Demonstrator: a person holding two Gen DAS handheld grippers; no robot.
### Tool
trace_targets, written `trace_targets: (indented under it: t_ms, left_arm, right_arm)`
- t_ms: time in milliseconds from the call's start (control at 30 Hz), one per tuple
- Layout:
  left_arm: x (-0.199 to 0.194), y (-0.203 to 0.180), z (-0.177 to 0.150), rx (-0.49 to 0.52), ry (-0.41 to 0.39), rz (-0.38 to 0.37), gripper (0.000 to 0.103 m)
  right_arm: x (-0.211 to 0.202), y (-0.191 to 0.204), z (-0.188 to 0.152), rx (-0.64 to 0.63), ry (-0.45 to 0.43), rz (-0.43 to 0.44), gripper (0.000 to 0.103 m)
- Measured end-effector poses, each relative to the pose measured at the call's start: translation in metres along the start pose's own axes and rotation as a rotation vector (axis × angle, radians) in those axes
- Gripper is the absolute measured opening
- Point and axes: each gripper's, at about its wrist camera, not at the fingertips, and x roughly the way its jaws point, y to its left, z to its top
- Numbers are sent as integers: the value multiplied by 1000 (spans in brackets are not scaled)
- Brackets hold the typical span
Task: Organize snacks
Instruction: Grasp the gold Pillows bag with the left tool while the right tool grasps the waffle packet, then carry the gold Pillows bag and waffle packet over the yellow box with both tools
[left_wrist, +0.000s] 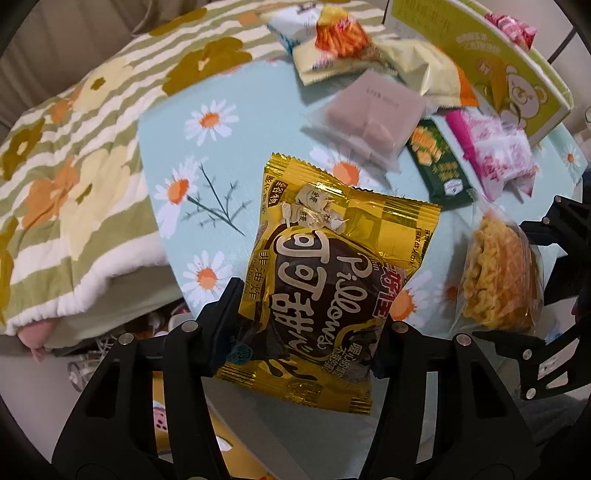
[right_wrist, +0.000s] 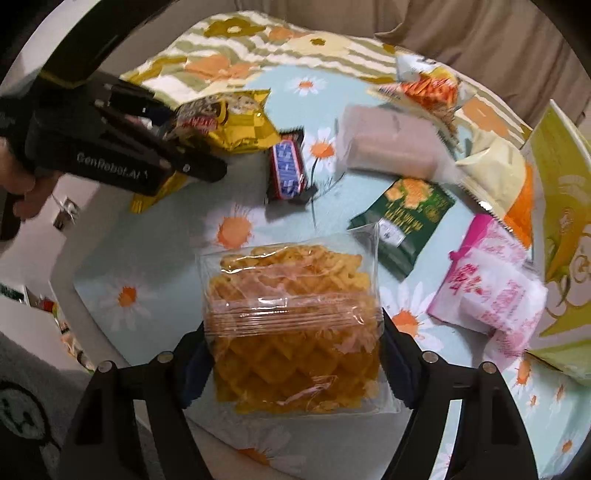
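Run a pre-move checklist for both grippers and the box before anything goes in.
1. Left gripper on gold packet: ok, fingers press both sides.
2. Right gripper on waffle bag: ok, pads at both edges.
3. Gold packet lifted off the tablecloth: cannot tell.
4. Green box within view: ok, at the table's far right.
5. Box opening free: cannot tell, the inside is hidden.
6. Path to box: not ok, the pink packet and green packet lie between.
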Motion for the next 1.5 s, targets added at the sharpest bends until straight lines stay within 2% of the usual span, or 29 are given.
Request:
trace_targets:
  t_ms: [133,267,433,600,833,1067,1200,1400,1500]
  left_arm:
    - [-30,-4,8,-7,-50,6,52]
    - [-65,-8,20,-34,-95,8,52]
    - [-102,-12,39,-85,-167,-13,52]
    - [-135,-33,65,-95,-240,-19,52]
    - [-160,-82,116,-107,-308,-26,52]
    - [-152,-150,183,-174,-344,-54,52]
    - [-138,-186,226,-214,-354,-65,52]
    - [-99,-224,281,-259,-306,-77,52]
    - [-80,-235,299,-261,-272,-70,52]
  right_arm:
    - [-29,-5,7,23,-56,-22,74]
    - [-75,-25,14,119,-132,-30,74]
    - [-130,-47,22,187,-211,-88,74]
    - [-173,-63,18,202,-253,-135,74]
    - [-217,-116,19,223,-315,-136,74]
    - [-241,-202,16,234,-339,-120,74]
    - [-246,-250,15,231,-340,-139,74]
    - [-245,-313,14,260,-334,-157,74]
    - [-236,-337,18,293,-326,-129,74]
